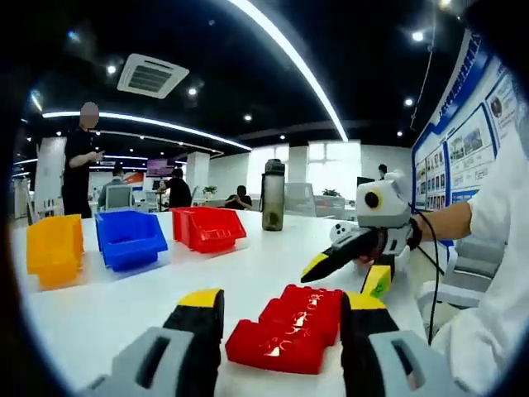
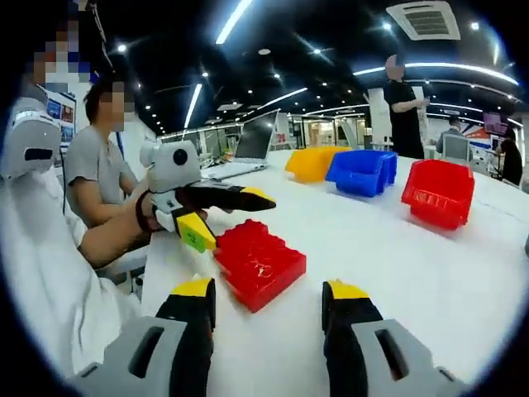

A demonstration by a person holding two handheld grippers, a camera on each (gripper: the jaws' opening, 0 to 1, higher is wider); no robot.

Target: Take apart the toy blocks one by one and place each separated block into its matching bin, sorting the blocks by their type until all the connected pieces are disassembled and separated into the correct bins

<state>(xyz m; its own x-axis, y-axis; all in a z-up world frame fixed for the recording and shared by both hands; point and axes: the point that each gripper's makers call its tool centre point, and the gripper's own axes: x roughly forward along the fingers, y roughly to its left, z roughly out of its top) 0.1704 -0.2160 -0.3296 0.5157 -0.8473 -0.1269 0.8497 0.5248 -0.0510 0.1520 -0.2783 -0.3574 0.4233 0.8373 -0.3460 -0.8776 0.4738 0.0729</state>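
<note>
A cluster of joined red toy blocks lies on the white table, just ahead of my left gripper, whose yellow-tipped jaws stand wide on either side of it. My right gripper reaches in from the right, open, its tips just behind the blocks. In the right gripper view the red blocks lie ahead of my right gripper, which is open with nothing held. There the left gripper comes in from the left, open, its lower tip at the blocks' near corner.
Three bins stand in a row farther along the table: yellow, blue and red. A bottle stands behind them. An open laptop sits at the table's far side. A person sits at the left; another stands beyond the bins.
</note>
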